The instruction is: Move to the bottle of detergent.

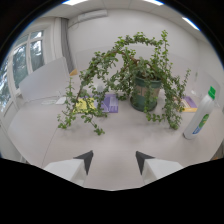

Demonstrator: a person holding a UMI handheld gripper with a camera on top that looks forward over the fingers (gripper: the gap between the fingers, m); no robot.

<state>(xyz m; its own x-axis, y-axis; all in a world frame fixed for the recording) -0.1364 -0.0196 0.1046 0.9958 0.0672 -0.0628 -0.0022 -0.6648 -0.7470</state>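
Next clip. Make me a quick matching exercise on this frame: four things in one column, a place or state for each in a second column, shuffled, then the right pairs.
Things:
1. plant
2. detergent bottle
3. fingers
4. purple sheet

Places or states:
A. open, nothing between them
B. in a green pot, beyond the fingers
C. flat on the table, under the branches
D. upright, right of the pot

Pairs: 1-B, 2-D, 3-A, 4-C

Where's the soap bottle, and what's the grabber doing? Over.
Gripper jaws open, holding nothing. White plastic detergent bottle with green cap ahead, off right. Leafy potted plant beside it, path unblocked.
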